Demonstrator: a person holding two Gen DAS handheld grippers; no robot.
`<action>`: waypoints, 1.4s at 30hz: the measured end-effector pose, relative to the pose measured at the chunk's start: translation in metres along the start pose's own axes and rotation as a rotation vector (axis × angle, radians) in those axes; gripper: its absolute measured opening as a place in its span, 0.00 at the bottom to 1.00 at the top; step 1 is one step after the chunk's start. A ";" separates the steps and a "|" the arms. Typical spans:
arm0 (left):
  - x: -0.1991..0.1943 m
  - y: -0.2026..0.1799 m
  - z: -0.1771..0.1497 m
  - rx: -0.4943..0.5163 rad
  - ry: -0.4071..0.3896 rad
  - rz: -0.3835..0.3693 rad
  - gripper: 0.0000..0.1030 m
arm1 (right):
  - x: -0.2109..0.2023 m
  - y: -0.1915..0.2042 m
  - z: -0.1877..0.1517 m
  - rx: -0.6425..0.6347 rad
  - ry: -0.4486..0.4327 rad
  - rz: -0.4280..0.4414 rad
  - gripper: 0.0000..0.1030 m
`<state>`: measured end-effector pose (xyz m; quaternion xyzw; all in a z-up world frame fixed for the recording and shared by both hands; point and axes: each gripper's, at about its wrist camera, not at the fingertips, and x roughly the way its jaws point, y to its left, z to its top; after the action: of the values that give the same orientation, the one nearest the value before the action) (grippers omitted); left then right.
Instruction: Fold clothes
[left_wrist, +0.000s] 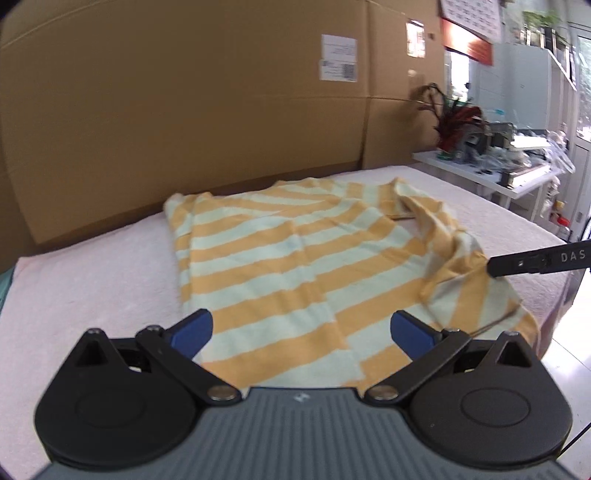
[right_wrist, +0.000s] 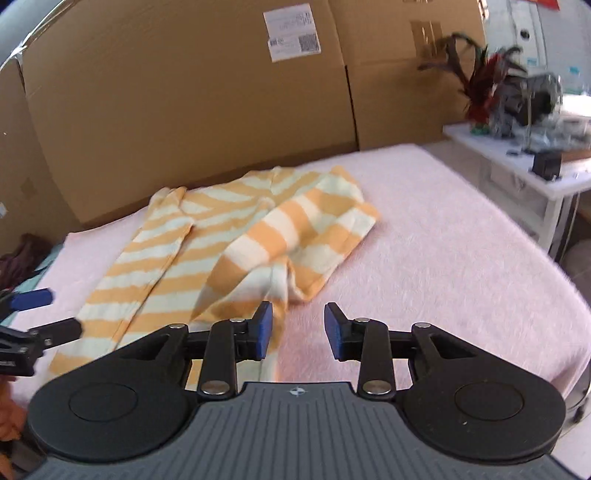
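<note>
A yellow-and-white striped shirt (left_wrist: 295, 254) lies on the pink towel-covered table (left_wrist: 92, 280), its right side bunched and partly folded over. My left gripper (left_wrist: 301, 332) is open, hovering over the shirt's near hem. In the right wrist view the shirt (right_wrist: 236, 236) lies ahead and to the left. My right gripper (right_wrist: 298, 330) is open, its left finger over the shirt's near edge and its right finger over bare towel. The right gripper's finger (left_wrist: 517, 264) shows in the left wrist view, touching the raised fold. The left gripper's fingers (right_wrist: 33, 299) show at the left edge.
Large cardboard boxes (left_wrist: 221, 92) stand along the table's far side. A white side table (right_wrist: 524, 173) with a plant and clutter stands at the right. Dark clothes (right_wrist: 18, 258) lie off the table's left end. The towel (right_wrist: 443, 240) lies bare to the right of the shirt.
</note>
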<state>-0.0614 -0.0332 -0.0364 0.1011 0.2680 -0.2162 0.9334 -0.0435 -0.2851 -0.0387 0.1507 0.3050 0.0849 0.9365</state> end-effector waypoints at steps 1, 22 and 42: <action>0.003 -0.009 0.001 0.022 0.004 -0.008 0.99 | 0.000 -0.002 -0.003 0.024 0.002 0.034 0.33; -0.024 0.033 -0.019 -0.085 0.010 0.022 0.99 | 0.034 0.076 0.001 0.230 0.000 0.639 0.18; 0.028 0.041 -0.008 -0.315 0.049 -0.092 0.69 | 0.028 0.041 -0.044 -0.014 -0.108 0.225 0.30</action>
<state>-0.0249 -0.0037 -0.0556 -0.0534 0.3256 -0.2114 0.9200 -0.0501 -0.2296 -0.0736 0.1817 0.2347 0.1834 0.9372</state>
